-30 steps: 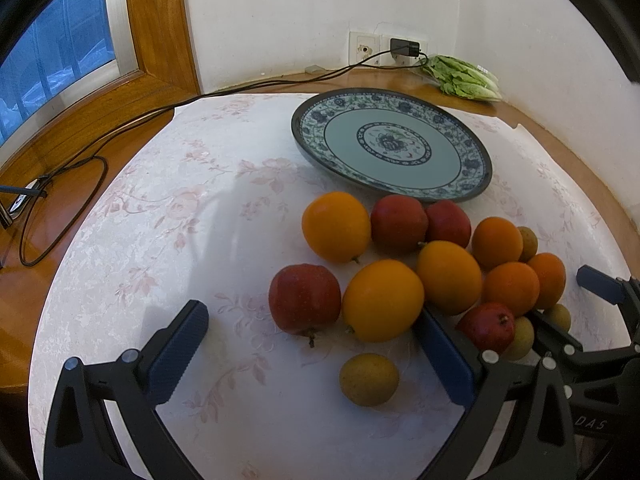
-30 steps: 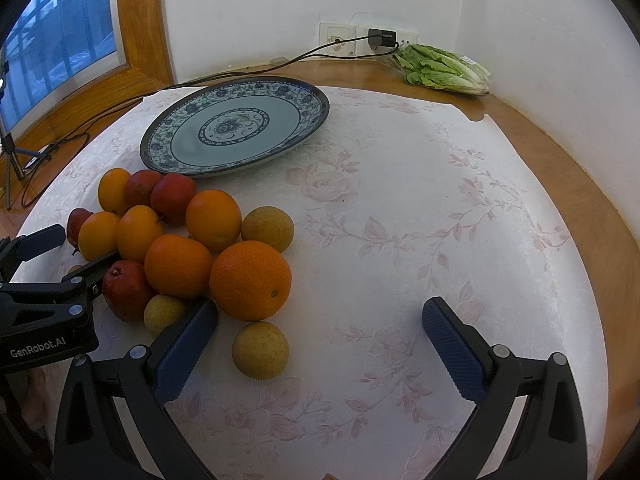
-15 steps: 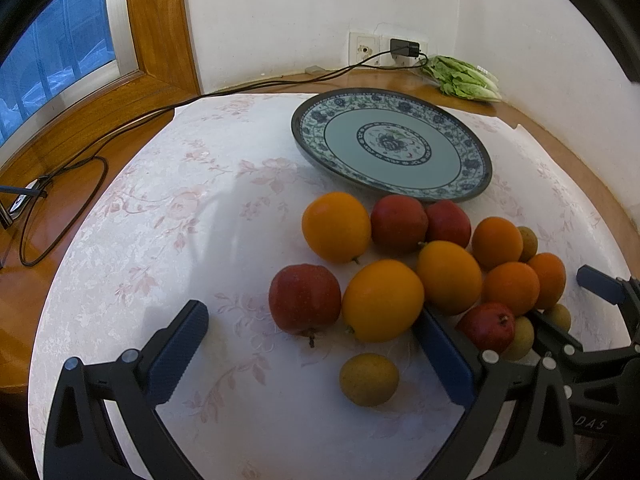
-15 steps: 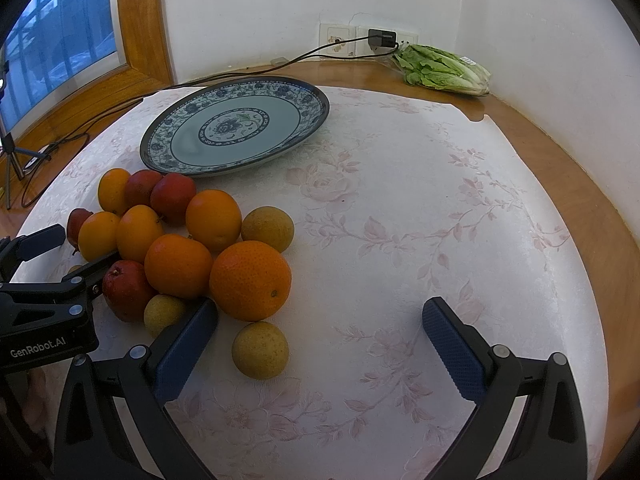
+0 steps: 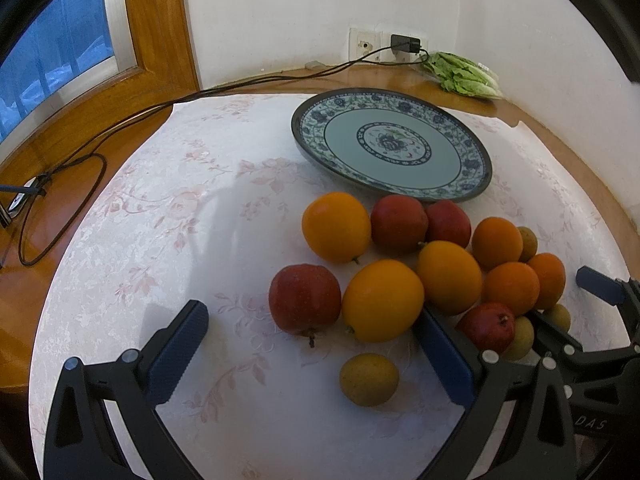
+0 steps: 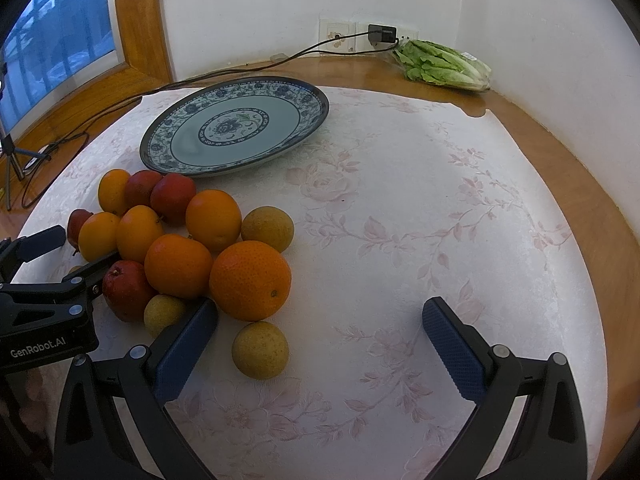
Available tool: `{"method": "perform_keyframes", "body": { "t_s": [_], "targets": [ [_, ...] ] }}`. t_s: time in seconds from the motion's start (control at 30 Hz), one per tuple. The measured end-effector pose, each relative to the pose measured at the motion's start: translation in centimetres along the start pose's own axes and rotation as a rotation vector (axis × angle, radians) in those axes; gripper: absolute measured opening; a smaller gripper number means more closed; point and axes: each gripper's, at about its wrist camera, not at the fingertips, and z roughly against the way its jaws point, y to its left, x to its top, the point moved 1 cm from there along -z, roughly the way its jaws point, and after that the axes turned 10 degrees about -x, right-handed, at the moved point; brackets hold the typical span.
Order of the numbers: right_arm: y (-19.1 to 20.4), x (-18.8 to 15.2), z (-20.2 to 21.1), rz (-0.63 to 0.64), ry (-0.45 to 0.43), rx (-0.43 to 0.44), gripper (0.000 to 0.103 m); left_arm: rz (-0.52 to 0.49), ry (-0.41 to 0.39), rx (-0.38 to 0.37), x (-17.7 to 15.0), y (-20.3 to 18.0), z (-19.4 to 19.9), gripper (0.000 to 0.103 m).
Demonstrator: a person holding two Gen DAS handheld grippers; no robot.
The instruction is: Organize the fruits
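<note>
Both claws were spread wide and held nothing: your left claw (image 5: 312, 344) hung low over the near edge of the fruit pile, and your right claw (image 6: 320, 340) hovered just beside the same pile on its other side. The fruits sat bunched on the desk (image 6: 400, 240) in front of the blue patterned plate (image 6: 236, 128), which was bare. A red apple (image 5: 305, 300) and a large yellow-orange fruit (image 5: 382, 301) lay touching each other between your left fingers, with a small yellow-green fruit (image 5: 369, 379) loose just in front. By my reading, nothing had yet been moved to the plate. The risk lay in the crowding: closing your left claw there could have caught two fruits at once or nudged a neighbour and set the round ones rolling across the smooth cloth. Your right claw's inner finger (image 6: 186, 350) sat very near the big orange (image 6: 250, 280), so a careless sweep could have knocked the pile, and the two claws were close enough to collide.
</note>
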Motion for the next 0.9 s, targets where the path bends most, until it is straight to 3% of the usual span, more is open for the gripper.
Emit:
{"method": "perform_keyframes", "body": {
  "t_s": [0.3, 0.47, 0.9],
  "targets": [
    [0.0, 0.1, 0.8, 0.007, 0.026, 0.072, 0.099, -0.019, 0.034, -0.012, 0.2, -0.2, 0.2, 0.103],
    [-0.3, 0.1, 1.7, -0.013, 0.027, 0.126, 0.095, -0.055, 0.011, -0.007, 0.0, -0.5, 1.5, 0.102],
    [-0.5, -1.0, 3.9, 0.010, -0.035, 0.143, 0.094, -0.037, 0.009, -0.015, -0.9, -0.4, 4.0, 0.092]
  ]
}}
